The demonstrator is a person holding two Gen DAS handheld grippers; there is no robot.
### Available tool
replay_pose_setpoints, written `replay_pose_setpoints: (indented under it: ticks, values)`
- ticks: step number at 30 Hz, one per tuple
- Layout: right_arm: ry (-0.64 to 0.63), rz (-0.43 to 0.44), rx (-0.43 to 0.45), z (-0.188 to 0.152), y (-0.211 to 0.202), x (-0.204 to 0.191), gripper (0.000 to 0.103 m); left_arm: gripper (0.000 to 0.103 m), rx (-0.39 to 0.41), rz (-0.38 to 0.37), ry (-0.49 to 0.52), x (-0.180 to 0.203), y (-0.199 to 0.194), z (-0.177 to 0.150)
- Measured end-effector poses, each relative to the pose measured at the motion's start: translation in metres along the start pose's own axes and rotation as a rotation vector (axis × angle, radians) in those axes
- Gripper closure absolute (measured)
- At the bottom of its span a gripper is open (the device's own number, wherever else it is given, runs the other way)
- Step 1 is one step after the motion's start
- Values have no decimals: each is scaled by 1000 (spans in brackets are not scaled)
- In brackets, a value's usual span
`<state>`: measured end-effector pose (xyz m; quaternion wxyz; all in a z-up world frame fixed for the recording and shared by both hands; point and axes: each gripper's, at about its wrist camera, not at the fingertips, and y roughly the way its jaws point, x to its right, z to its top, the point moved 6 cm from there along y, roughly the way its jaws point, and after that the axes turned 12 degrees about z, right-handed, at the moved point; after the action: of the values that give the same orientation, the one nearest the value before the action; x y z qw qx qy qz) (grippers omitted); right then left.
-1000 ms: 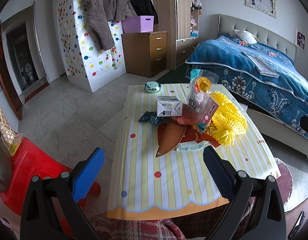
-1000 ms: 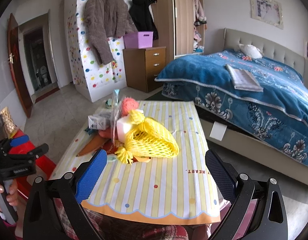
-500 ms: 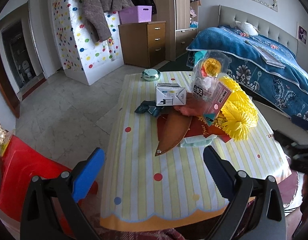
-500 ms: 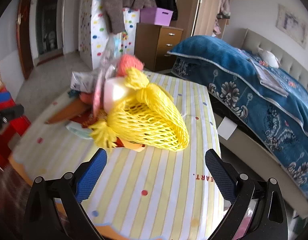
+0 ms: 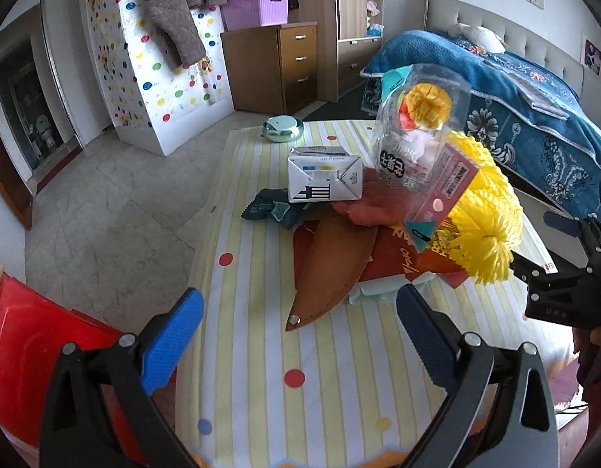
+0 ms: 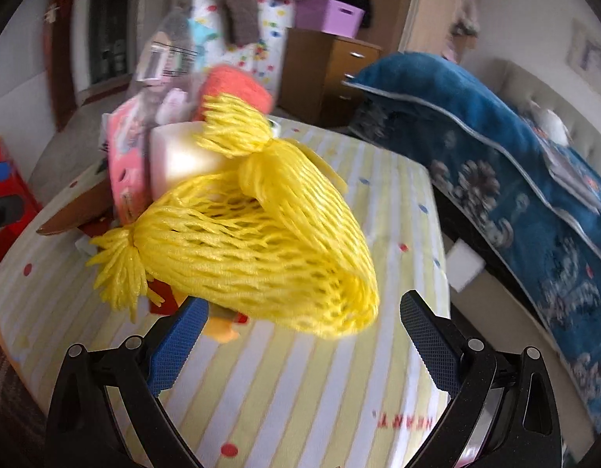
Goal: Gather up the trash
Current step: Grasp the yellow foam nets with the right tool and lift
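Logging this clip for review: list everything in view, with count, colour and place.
Table: one, striped dotted cloth, centre.
Yellow net bag: one, near table edge, right of pile.
Milk carton: one, white, on its side, pile's far left.
Clear wrapper: one, atop pile.
Brown leaf-shaped piece: one, pile's front.
Round tin: one, green, far table end.
Red bin: one, floor, left.
Bed: one, blue cover, right.
Left gripper: open, empty.
Right gripper: open, just short of net bag.

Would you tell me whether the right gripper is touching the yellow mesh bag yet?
Cannot tell. In the right wrist view the open right gripper reaches the yellow mesh bag, whose edge overlaps one fingertip.
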<state>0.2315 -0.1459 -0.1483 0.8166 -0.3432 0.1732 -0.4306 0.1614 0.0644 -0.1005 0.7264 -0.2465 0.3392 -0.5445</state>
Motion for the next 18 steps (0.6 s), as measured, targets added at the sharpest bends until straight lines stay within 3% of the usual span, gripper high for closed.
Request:
replay_pose_setpoints:
  ticks: [4,7,8,9,10,11,15,18]
  values:
    - [-76,79,8,11,5,-11,7,7,-6,0,3,4,8,4]
    - [-51,127,3,15,5,-14,11,7,-6,-2,8,7,11,6]
    - [-39,133,-2,18,6,-12,21,7,-6,-3,10,9,11,7]
    - [-18,134,-4,18,4,-11,55,7,-5,-4,13,10,11,7]
    - [4,123,-12,16,4,-8,63,7,-4,-5,16,11,11,7]
    - [19,124,-13,15,3,-7,65,7,-3,-5,18,11,10,7]
    - [85,144,-1,11,-8,-4,90,7,-1,-3,17,10,9,6]
    - [118,131,23,10,-20,-3,96,7,7,1,14,7,5,5]
